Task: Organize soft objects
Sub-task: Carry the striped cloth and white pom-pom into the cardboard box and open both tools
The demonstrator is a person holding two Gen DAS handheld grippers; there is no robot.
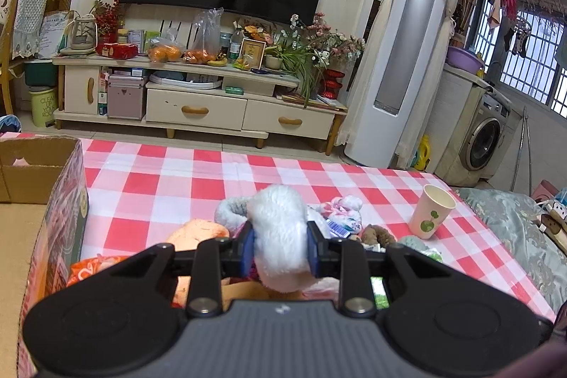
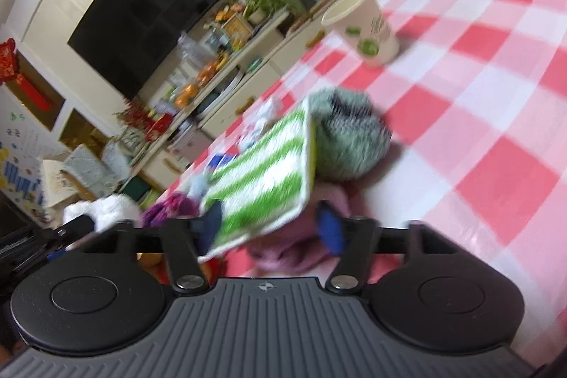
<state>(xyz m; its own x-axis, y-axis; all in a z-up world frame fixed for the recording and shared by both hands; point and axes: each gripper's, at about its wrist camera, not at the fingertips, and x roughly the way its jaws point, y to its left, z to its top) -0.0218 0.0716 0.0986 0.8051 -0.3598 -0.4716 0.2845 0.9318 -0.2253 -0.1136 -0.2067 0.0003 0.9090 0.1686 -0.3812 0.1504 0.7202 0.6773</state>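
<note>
Two grippers in play, and I'll call it from the near edge outward. My left gripper (image 1: 280, 250) sits low centre in its own view, blue pads clamped tight on a fluffy white plush toy (image 1: 278, 229) that bulges up above the fingers. Just behind it lies the heap of soft things: a peach plush toy (image 1: 198, 232) at left of centre, a pale floral cloth bundle (image 1: 342, 213) to the right, a small brown furry toy (image 1: 377, 234) beside that. Over at the left edge stands the open brown cardboard box (image 1: 39, 172). Right of the pile, an upright paper cup with a green print (image 1: 430, 213) stands on the red-and-white checked tablecloth (image 1: 198, 172).

Switching to the right wrist view, tilted and blurred: my right gripper (image 2: 273, 225) has its jaws spread wide, nothing pinched. A green-and-white striped towel (image 2: 262, 172) lies between the fingers, its near edge over the left pad, the right pad clear of it. A pink soft cloth (image 2: 294, 254) lies underneath. Just beyond the towel sits a grey-green fuzzy bundle (image 2: 349, 137), and the cup is farther off, upper centre.
</note>
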